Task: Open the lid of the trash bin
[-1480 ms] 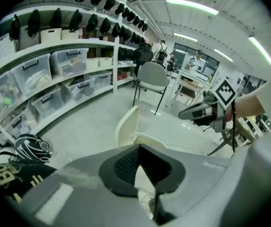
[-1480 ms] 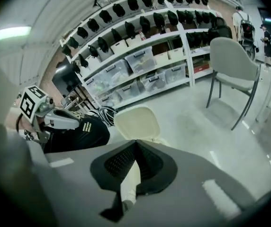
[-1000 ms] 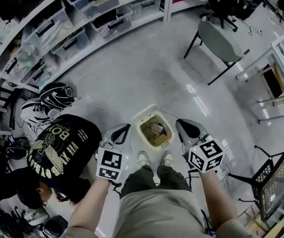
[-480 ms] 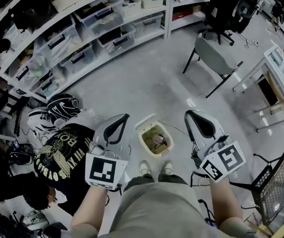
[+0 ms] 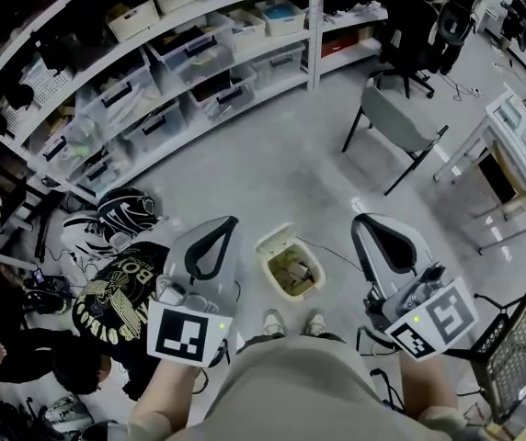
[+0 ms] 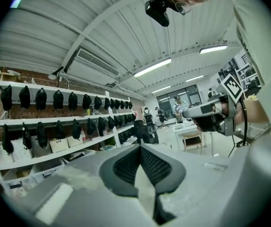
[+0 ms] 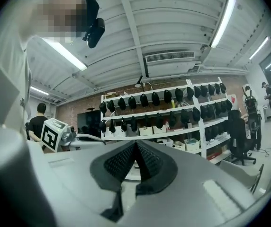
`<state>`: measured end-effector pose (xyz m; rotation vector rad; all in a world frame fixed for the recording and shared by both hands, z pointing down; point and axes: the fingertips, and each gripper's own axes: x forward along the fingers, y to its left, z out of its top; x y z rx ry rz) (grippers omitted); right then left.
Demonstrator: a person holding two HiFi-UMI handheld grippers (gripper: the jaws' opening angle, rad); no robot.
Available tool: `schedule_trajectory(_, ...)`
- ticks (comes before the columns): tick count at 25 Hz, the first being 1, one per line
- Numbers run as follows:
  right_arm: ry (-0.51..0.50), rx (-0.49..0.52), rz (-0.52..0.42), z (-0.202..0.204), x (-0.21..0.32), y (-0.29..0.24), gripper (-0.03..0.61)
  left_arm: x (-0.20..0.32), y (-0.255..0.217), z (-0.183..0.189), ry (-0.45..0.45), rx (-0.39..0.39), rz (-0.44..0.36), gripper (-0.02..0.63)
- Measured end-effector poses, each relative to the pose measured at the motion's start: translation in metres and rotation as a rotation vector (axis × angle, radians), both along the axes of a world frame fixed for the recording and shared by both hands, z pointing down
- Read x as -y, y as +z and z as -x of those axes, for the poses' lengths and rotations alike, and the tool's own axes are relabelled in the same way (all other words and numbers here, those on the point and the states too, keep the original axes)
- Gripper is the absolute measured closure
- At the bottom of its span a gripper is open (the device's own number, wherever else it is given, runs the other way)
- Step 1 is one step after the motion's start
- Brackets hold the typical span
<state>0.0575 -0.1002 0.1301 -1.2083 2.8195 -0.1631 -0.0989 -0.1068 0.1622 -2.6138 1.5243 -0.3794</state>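
Note:
In the head view a small cream trash bin [image 5: 291,266] stands on the grey floor just ahead of my shoes. Its lid [image 5: 276,240] is tipped up at the far side and scraps show inside. My left gripper [image 5: 219,224] hangs high above the floor, left of the bin, shut with nothing in it. My right gripper [image 5: 366,220] is at the same height to the bin's right, also shut and holding nothing. Neither touches the bin. The left gripper [image 6: 140,147] and right gripper [image 7: 135,144] views point across the room, with the bin out of sight.
A person in a black printed T-shirt [image 5: 120,288] crouches at the left, near a black and white helmet [image 5: 125,212]. Shelves with plastic boxes [image 5: 153,90] curve round the back. A grey chair [image 5: 396,122] stands at the far right, a mesh basket [image 5: 516,347] near right.
Both grippers have risen toward the head camera and spread a little wider apart. The bin looks smaller and farther below, its lid still up.

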Motion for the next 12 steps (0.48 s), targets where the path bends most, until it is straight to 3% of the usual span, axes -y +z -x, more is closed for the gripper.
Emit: schedule_trajectory(12,0.022,-0.015,-0.013,-0.016,-0.009,-0.008,0.575,-0.008,-0.012,-0.007,-0.001,0.028,-0.014,0.612)
